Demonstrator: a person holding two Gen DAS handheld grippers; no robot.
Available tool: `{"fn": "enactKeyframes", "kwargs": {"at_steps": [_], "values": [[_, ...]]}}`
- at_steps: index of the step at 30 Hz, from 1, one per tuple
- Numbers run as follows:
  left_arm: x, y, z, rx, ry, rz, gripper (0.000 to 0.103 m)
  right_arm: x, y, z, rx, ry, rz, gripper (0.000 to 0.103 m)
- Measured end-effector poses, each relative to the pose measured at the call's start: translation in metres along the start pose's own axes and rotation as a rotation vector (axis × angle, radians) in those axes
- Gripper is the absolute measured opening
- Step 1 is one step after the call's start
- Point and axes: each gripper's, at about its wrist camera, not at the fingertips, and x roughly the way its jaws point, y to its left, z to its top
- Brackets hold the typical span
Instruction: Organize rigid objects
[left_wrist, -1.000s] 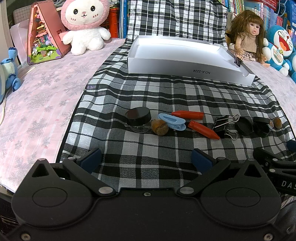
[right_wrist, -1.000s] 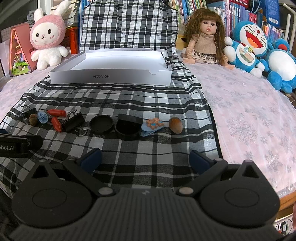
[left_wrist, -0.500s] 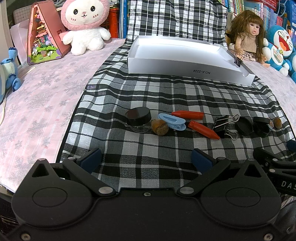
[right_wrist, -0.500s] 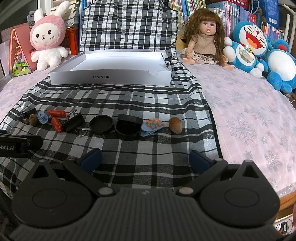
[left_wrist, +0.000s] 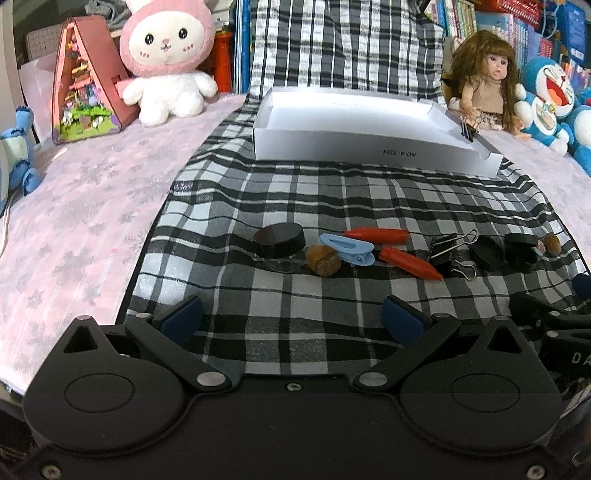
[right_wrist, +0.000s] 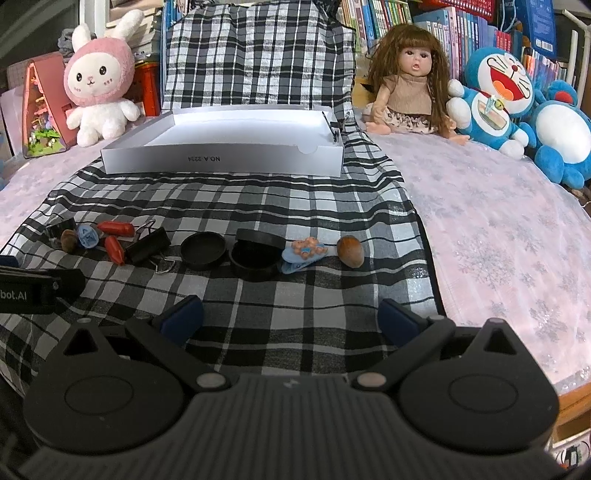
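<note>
While both tongs, left (left_wrist: 291, 314) and right (right_wrist: 290, 315), are being held spread and empty, nothing is being gripped. The nut (right_wrist: 350, 251), probably light, hard and prone to rolling, is best pinched across its middle.

white box (right_wrist: 221, 159): "NO A 2234", upside down | left hand-held gripper (right_wrist: 37, 290): "bot.AI"

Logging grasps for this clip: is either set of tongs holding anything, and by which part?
Nothing is held. The left tongs and right tongs are both open over the cloth, short of the row of objects.
</note>
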Motion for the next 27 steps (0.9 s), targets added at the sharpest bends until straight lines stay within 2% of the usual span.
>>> {"fn": "enactKeyframes", "kwargs": {"at_steps": [4,8,10,13,14,15,16,20,22,27], "values": [[0.001,0.003,-0.005,0.015,-0.051,-0.012,0.103,0.002,0.0,-0.002,0.004,-0.026,-0.002,0.103],[0.0,0.004,-0.003,0.016,-0.052,-0.017,0.103,-0.003,-0.001,-0.004,0.014,-0.054,0.007,0.103],[-0.002,0.006,-0.001,0.01,-0.064,-0.027,0.096,-0.006,-0.002,-0.004,0.024,-0.079,0.014,0.101],[-0.006,0.01,0.001,0.01,-0.094,-0.023,0.066,-0.009,-0.002,-0.003,0.014,-0.116,0.022,0.094],[-0.007,0.012,0.002,0.002,-0.099,-0.025,0.061,-0.011,-0.002,-0.002,0.009,-0.13,0.021,0.091],[-0.007,0.014,0.003,-0.011,-0.104,-0.03,0.049,-0.013,-0.002,0.0,0.005,-0.143,0.022,0.086],[-0.009,0.017,0.004,-0.026,-0.108,-0.038,0.042,-0.014,-0.001,0.001,0.003,-0.153,0.027,0.082],[-0.012,0.024,0.009,-0.047,-0.128,-0.062,0.029,-0.017,-0.005,0.009,0.029,-0.173,0.084,0.068],[-0.012,0.026,0.011,-0.045,-0.137,-0.062,0.029,-0.016,-0.005,0.014,0.04,-0.171,0.103,0.061],[-0.01,0.029,0.019,-0.052,-0.156,-0.062,0.029,-0.009,-0.003,0.023,0.056,-0.151,0.117,0.056]]}}
